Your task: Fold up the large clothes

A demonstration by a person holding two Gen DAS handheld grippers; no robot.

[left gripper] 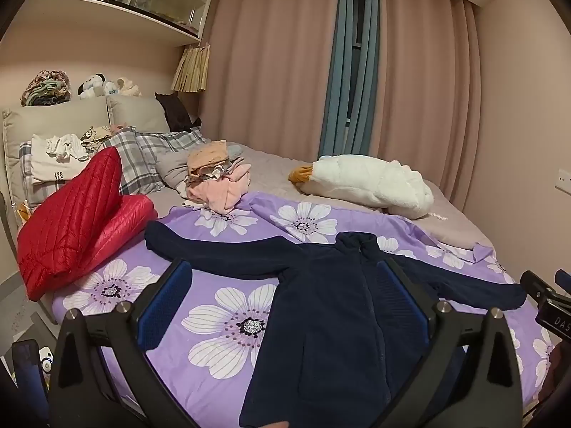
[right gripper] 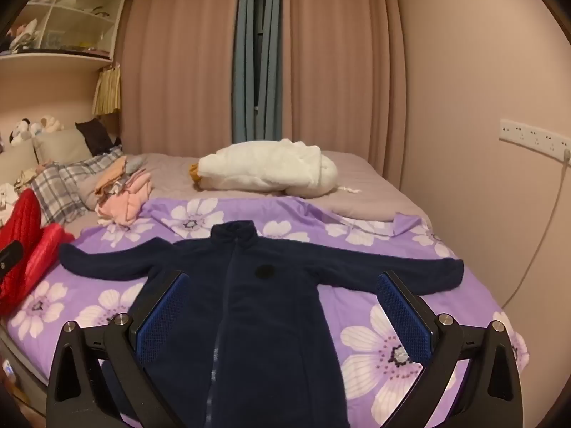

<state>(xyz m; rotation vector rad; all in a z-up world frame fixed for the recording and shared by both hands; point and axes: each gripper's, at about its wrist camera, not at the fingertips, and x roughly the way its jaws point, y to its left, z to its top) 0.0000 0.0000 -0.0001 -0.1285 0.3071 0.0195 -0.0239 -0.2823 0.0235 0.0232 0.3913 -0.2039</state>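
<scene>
One navy fleece jacket (right gripper: 249, 306), matte and napped, lies flat at centre frame on the purple floral sheet (right gripper: 374, 335), zipper up, both sleeves spread sideways. My left gripper (left gripper: 282, 306) and right gripper (right gripper: 282, 317) hover over it, jaws wide apart, holding nothing; blue ribbed pads (right gripper: 403, 317). Two red quilted puffer pieces (left gripper: 71, 221) sit at mid-left. One white plush goose (left gripper: 371, 185), upper right. One stack of pink folded clothes (left gripper: 217, 182), upper centre.

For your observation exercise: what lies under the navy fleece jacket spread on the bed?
The navy fleece jacket lies flat on a purple floral sheet. Whatever the jacket's body covers is hidden.
</scene>
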